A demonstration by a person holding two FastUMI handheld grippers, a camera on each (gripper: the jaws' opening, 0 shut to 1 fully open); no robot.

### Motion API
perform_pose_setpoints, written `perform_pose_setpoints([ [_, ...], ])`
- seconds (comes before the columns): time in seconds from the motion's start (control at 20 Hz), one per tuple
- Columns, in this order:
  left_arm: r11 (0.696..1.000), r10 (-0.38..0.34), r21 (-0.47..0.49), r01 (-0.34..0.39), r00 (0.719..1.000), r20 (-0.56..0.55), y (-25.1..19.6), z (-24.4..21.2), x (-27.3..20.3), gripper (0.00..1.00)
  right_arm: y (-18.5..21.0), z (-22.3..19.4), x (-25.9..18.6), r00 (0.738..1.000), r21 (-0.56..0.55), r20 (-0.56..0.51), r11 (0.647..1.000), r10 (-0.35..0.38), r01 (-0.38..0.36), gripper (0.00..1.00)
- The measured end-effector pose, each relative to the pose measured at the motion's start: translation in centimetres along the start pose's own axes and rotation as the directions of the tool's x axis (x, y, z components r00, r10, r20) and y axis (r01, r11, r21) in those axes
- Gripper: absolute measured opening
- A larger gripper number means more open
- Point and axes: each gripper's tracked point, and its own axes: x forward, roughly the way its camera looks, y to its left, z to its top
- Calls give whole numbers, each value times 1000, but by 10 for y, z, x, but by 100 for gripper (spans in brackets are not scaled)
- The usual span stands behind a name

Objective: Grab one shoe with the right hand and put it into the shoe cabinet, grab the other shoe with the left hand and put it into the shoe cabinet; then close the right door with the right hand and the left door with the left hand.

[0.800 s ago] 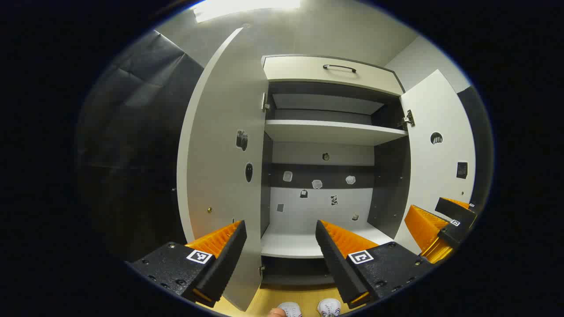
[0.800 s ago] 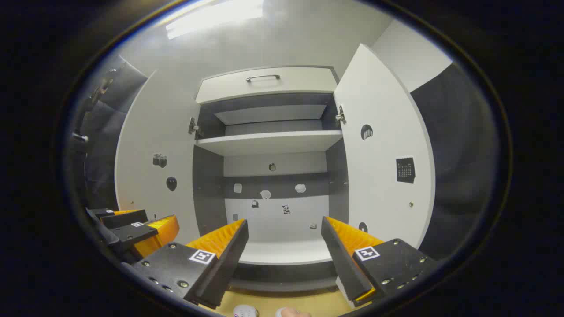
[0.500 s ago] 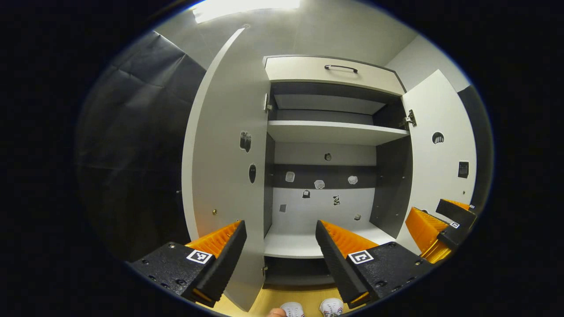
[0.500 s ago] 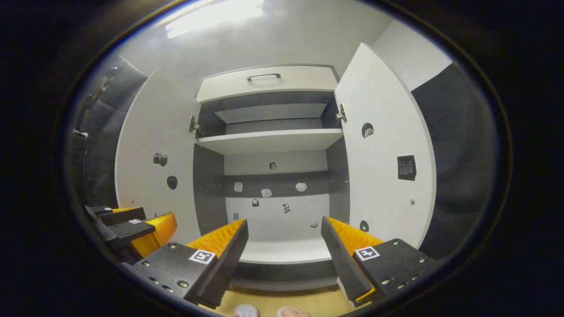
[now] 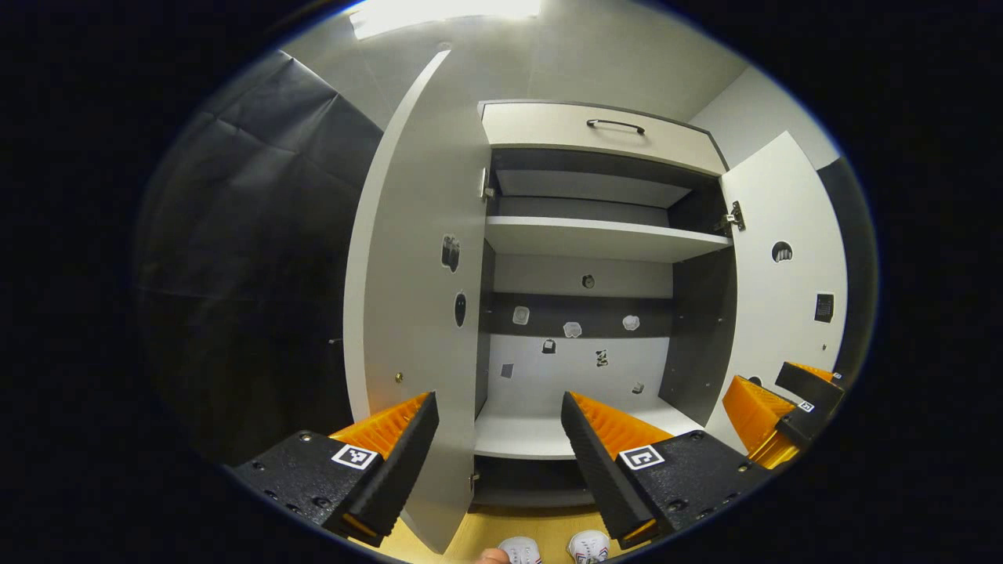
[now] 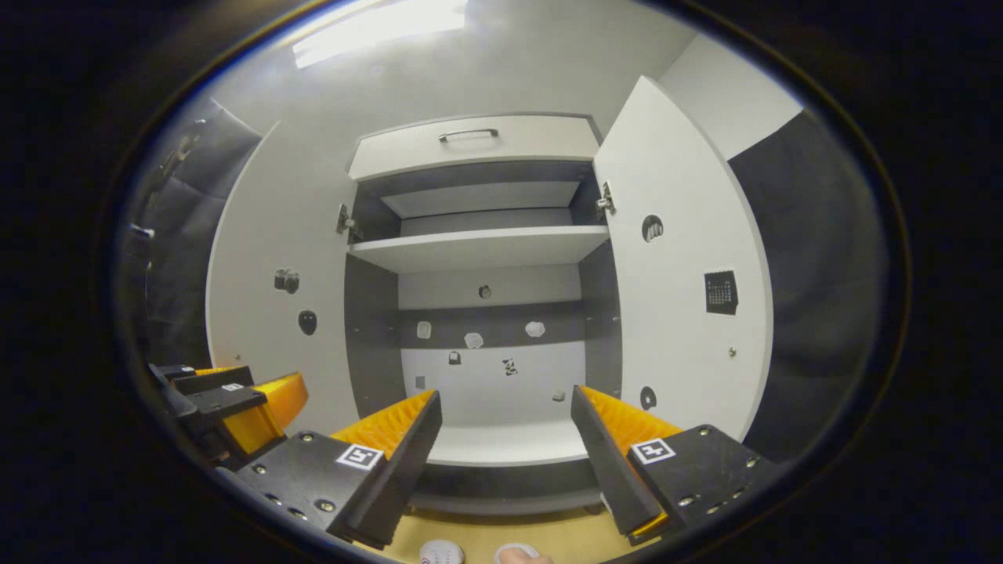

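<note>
Left gripper view: left gripper (image 5: 499, 439) spread wide, empty, facing cabinet (image 5: 599, 125); left door (image 5: 419, 298) edge sits btwn its fingers, so a forward push could knock it. Shoes (image 5: 555, 548) on floor below. Right gripper view: right gripper (image 6: 505, 439) also wide, holding nothing; shoes (image 6: 440, 553) low at the edge, so a downward reach is likely half-blind.

The shoe cabinet (image 6: 478, 149) stands on a pale wooden floor (image 5: 541, 523). Its lower shelf (image 6: 508, 442) and upper shelf (image 6: 478, 247) are bare white boards. On the floor, near the cabinet's base, 2 white shoes (image 5: 589, 544) sit side by side, seen at the bottom edge of both views.
</note>
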Motion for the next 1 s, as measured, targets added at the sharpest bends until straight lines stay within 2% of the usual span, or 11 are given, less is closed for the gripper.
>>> perform_pose_setpoints([
  [0.05, 1000, 5, 3, -5, 1000, -1, 3, 0, -1, 96, 0, -9, 1, 1000, -3, -25, 1000, -1, 0, 99],
  [0.1, 1000, 11, 5, -11, 1000, -1, 6, 1, -2, 99, 0, -18, 2, 998, -10, -56, 1000, -2, 1, 99],
  [0.25, 1000, 6, 8, -6, 1000, -14, 12, -2, -8, 96, -1, -65, 11, 983, -51, -184, 999, -2, -7, 99],
  [0.35, 1000, 5, 12, -5, 1000, -22, 16, -5, -13, 96, -1, -113, 18, 955, -80, -298, 996, 3, -28, 99],
  [0.4, 1000, 4, 21, -3, 1000, -24, 17, -6, -16, 96, -2, -140, 20, 932, -97, -363, 994, 9, -47, 99],
  [0.5, 999, 0, 38, 1, 1000, -27, 19, -9, -21, 94, -5, -201, 17, 875, -107, -484, 992, 11, -72, 96],
  [0.55, 999, -4, 38, 5, 999, -35, 20, -12, -22, 94, -5, -232, 13, 843, -105, -537, 991, 13, -82, 100],
  [0.7, 1000, -14, 21, 15, 999, -51, 19, -17, -23, 94, -6, -311, -5, 744, -98, -668, 990, 11, -103, 100],
  [0.75, 1000, -14, 19, 15, 999, -51, 20, -17, -23, 94, -6, -336, -14, 709, -98, -705, 989, 9, -110, 96],
  [0.8, 1000, -15, 20, 16, 999, -50, 19, -16, -22, 94, -5, -358, -23, 674, -92, -739, 988, 13, -120, 100],
  [1.0, 999, -18, 37, 21, 998, -58, 18, -18, -20, 94, -1, -433, -57, 521, -59, -853, 988, 26, -145, 99],
])
